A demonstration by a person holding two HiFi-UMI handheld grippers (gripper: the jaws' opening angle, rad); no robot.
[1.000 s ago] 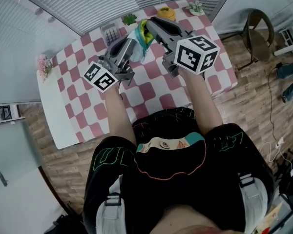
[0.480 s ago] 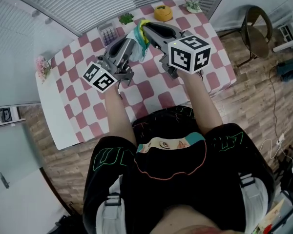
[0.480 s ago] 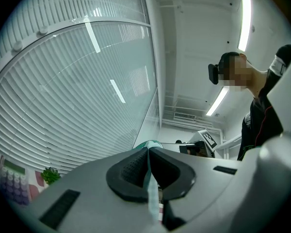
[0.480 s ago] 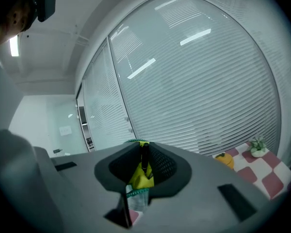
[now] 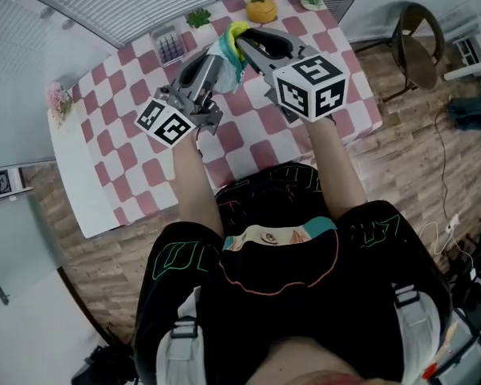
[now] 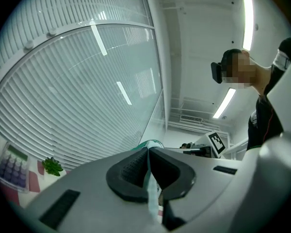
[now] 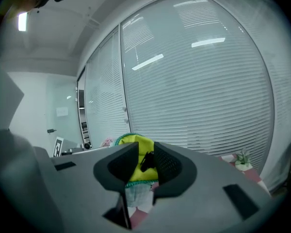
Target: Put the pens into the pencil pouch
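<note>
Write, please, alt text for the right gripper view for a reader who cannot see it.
The right gripper has just been opening its dark fingers, which stand a little apart with the yellow, green-edged pencil pouch and a small black piece in the gap. White window blinds fill the background, with a small plant at lower right.

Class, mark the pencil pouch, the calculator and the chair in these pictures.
pencil pouch (image 5: 227, 54): head view, its pale fabric side.
calculator (image 5: 168, 46): head view, its purple keys.
chair (image 5: 418, 58): head view, its brown seat.
</note>
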